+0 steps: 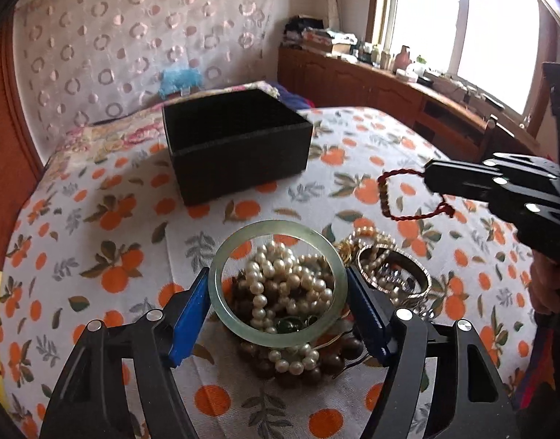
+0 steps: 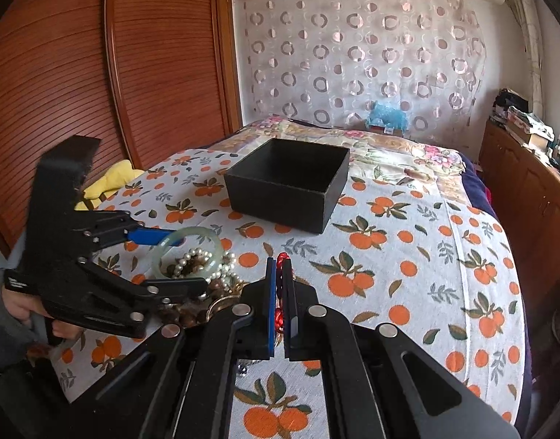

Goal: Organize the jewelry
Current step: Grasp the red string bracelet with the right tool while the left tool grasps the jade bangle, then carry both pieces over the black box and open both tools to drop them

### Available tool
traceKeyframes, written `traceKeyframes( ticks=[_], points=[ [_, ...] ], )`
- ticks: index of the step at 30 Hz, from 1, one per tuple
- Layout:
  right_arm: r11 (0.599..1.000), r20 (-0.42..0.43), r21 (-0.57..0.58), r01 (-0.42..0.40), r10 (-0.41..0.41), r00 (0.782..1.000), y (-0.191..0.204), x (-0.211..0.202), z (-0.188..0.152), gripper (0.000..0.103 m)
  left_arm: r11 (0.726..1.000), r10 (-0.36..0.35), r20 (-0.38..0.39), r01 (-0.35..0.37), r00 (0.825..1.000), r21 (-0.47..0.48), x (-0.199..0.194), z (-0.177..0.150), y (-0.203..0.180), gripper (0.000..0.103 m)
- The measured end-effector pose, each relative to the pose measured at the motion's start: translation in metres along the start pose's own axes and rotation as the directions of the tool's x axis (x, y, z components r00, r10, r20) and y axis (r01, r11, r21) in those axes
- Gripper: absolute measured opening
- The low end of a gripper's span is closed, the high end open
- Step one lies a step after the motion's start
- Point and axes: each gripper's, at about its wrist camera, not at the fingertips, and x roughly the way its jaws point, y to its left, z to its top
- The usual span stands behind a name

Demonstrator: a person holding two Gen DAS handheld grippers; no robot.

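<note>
The left gripper [image 1: 278, 292] has its two blue pads on either side of a pale green bangle [image 1: 278, 336]. In the left wrist view both pads look like they touch the ring's outer edge, so it is closed on the bangle. The bangle stands tilted just in front of this gripper, leaning over a heap of jewelry. Through the ring you can see a white pearl necklace [image 1: 280, 281] and dark brown wooden beads [image 1: 316, 362] right under the pads. A silver bangle [image 1: 393, 274] and some gold pieces sit just to the right of the right pad.

The right gripper [image 2: 279, 274] has its pads pressed close together on a red bead bracelet [image 2: 282, 257]. In the right wrist view only a few shiny red beads peek out between the pads. The left wrist view shows more: the bracelet [image 1: 384, 190] hangs from the tip as a loop of beads and twisted red cord, in the air above the bed cover.

A black open box [image 2: 291, 190] sits well ahead of both grippers on the orange-print bed cover [image 2: 408, 256]. Only the right wrist view looks down into it, and its inside is dark.

The right wrist view also shows a hand [image 2: 20, 307] holding the left gripper's handle
</note>
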Motion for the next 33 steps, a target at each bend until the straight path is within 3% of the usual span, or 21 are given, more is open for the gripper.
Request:
traceKeyframes(
  ticks=[9,21,33],
  points=[
    [1.000,0.027,-0.011,0.004,-0.003,1.000,-0.009,0.014,0.041,0.003,0.999,0.022,0.050,-0.021,0.998,-0.028,-0.011,0.019,0.018,0.069],
    [1.000,0.026,0.003,-0.029,0.029,0.999,-0.023,0.063,0.106,0.003,0.997,0.060,0.100,-0.055,0.993,-0.051,-0.017,0.050,0.043,0.069],
    [0.998,-0.008,0.049,-0.045,0.045,0.999,-0.037,0.104,0.131,0.006,0.993,0.102,0.093,-0.095,0.990,-0.072,-0.003,0.074,0.059,0.069]
  ],
)
